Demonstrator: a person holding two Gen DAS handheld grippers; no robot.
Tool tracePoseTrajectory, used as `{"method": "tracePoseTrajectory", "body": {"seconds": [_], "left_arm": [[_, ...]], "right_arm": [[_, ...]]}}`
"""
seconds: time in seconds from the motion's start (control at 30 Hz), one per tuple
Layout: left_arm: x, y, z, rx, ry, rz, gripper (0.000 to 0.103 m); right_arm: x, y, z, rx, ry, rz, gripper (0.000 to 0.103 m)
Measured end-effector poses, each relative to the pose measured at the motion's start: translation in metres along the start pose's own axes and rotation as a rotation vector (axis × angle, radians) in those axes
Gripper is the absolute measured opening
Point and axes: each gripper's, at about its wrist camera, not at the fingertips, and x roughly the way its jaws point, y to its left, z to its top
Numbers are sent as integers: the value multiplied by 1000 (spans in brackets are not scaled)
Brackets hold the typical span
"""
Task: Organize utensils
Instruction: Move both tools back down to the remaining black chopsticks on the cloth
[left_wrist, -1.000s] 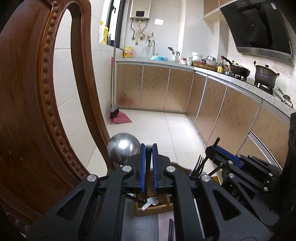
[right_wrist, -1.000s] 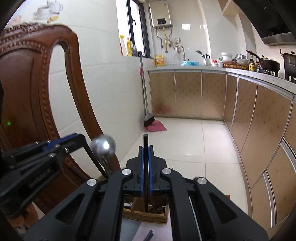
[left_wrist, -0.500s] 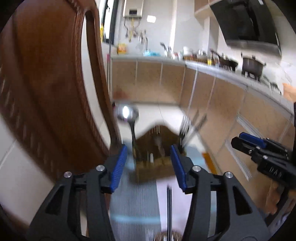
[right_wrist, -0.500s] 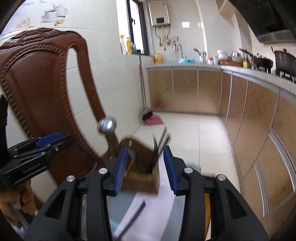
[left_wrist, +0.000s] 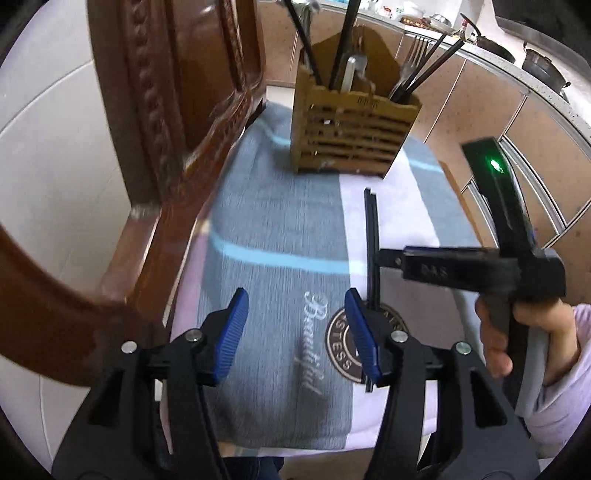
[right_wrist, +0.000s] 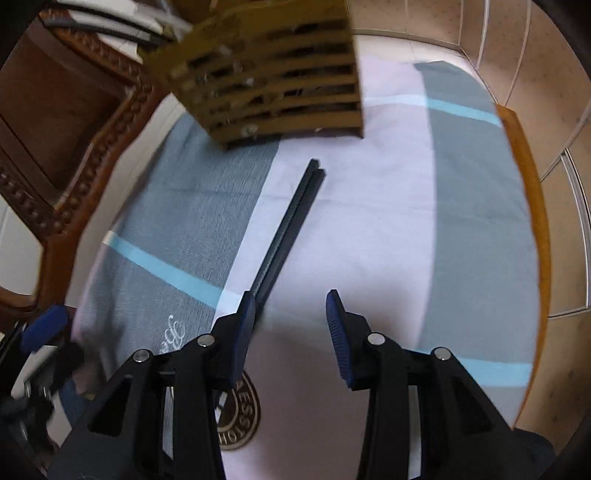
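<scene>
My left gripper (left_wrist: 295, 328) hangs over a grey and white towel (left_wrist: 280, 221), its blue pads spread apart with only cloth between them; the jaws have just been opening. My right gripper (right_wrist: 291, 325) is likewise released and holds nothing. A pair of black chopsticks (right_wrist: 284, 229) lies flat on the towel's white stripe, its near end just beside my right gripper's left pad. At the far end of the towel stands a slatted wooden utensil holder (left_wrist: 351, 129) with forks and chopsticks upright inside, next to a carved wooden chair (left_wrist: 177, 110).
</scene>
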Motion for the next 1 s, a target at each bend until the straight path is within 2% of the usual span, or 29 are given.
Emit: {"method": "tracePoseTrajectory", "body": {"seconds": [0.13, 0.37, 0.53, 0.73, 0.83, 0.9, 0.97, 1.0], "left_arm": [[10, -3, -9, -14, 27, -16, 56], [17, -8, -18, 5, 48, -43, 59], [24, -6, -21, -3, 69, -42, 59], [25, -11, -26, 2, 71, -52, 60], [27, -7, -30, -7, 79, -49, 61], [30, -5, -31, -15, 87, -44, 61], [31, -4, -32, -19, 92, -44, 61], [31, -5, -31, -19, 93, -45, 61]], "right_arm": [[7, 16, 4, -67, -7, -73, 40], [4, 27, -2, -134, 15, -152, 40], [4, 26, -2, -124, 27, -130, 40], [10, 39, 16, -161, 28, -203, 40], [8, 41, 15, -193, 60, -214, 33], [3, 37, 13, -194, 68, -214, 32], [2, 27, 12, -176, 85, -256, 30], [4, 20, 12, -153, 89, -227, 30]]}}
